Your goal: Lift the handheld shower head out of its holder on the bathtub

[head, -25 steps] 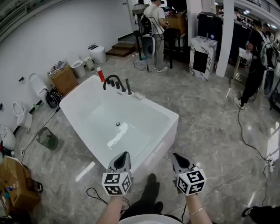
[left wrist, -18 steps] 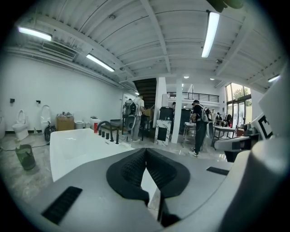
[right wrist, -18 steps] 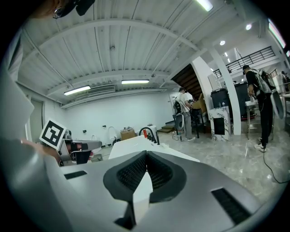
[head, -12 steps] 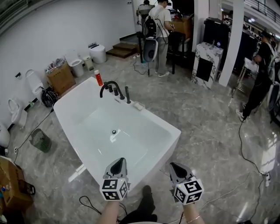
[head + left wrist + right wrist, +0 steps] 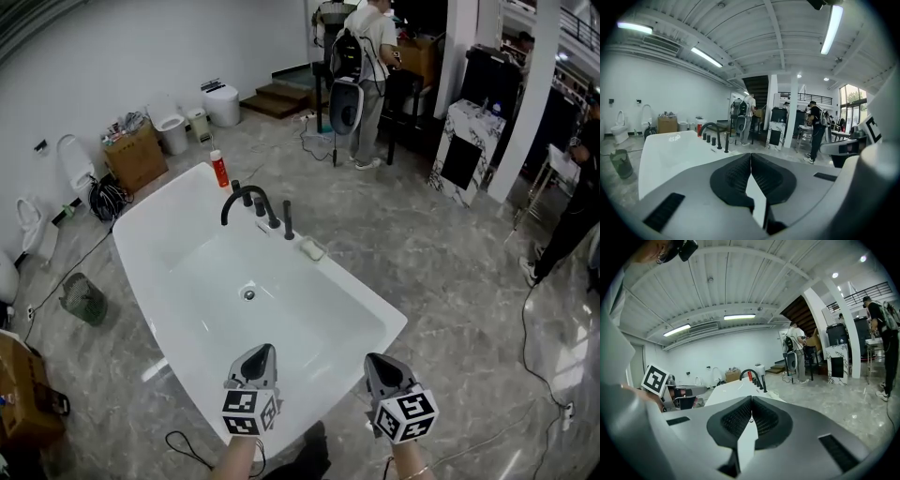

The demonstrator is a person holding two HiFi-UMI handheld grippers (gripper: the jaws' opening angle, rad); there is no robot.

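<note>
Both sets of jaws are pressed flat together with nothing in them, on the left gripper [image 5: 264, 350] and the right gripper [image 5: 371, 357] alike.

The shower head [image 5: 288, 220] is that slim dark rod standing upright in its holder on the bathtub's [image 5: 380, 309] far rim. It's just right of the curved black tap [image 5: 246, 199] and its little knobs, with a pale soap-looking block [image 5: 312, 248] beside it on the rim. A red bottle [image 5: 218, 170] stands further along, near the corner.

Both grippers hover at the tub's near end, so the whole basin lies between them and the rod: well apart. I'd call this the approach step, with no grab started. Next move, I reckon: bring one gripper (the right looks handier) over to that rim, spread its jaws, close on the rod and pull straight up.
</note>
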